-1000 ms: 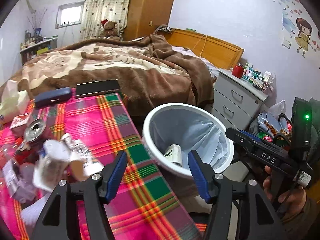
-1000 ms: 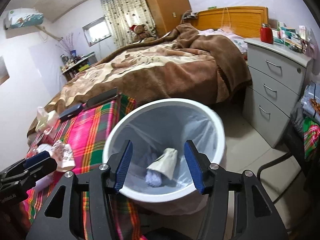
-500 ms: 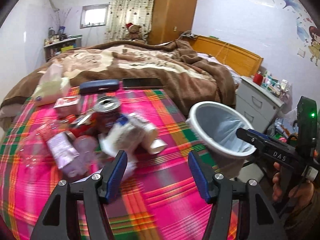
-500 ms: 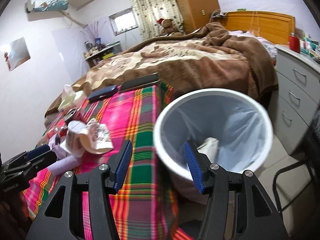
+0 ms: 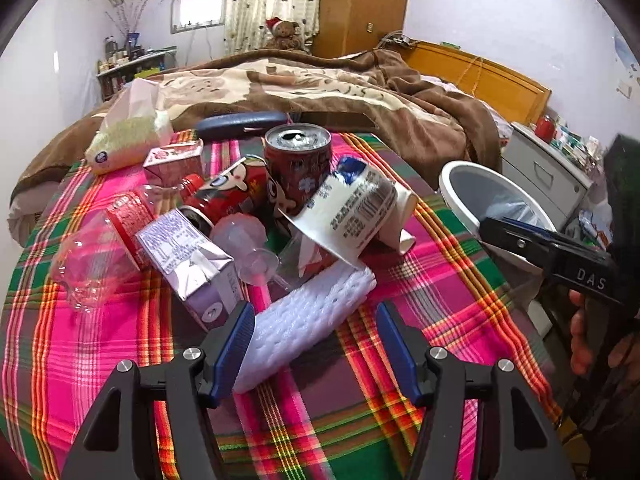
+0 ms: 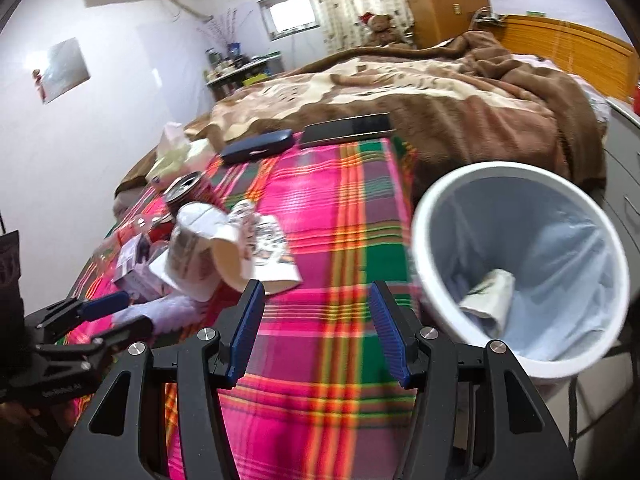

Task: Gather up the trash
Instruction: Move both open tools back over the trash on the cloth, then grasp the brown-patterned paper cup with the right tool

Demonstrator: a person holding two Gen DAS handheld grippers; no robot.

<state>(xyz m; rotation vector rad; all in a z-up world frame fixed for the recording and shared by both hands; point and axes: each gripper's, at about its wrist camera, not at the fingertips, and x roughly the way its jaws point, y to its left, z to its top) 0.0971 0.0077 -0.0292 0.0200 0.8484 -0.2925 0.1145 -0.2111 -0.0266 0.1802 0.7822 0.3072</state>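
With a crumpled carton (image 6: 490,300) already in the white bin (image 6: 436,216), most trash (image 5: 248,216) lay heaped on the plaid surface (image 5: 440,288), and the left gripper (image 5: 316,344) and right gripper (image 6: 316,328) hung wide-jawed, holding nothing.

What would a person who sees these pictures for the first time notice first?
First comes the heap of trash on the bright pink checked cloth: a red can standing upright at the back, a white paper cup lying on its side, and a white foam sleeve nearest the open left gripper. To the right, past the table's edge, stands a white bin with a liner and some trash already inside.
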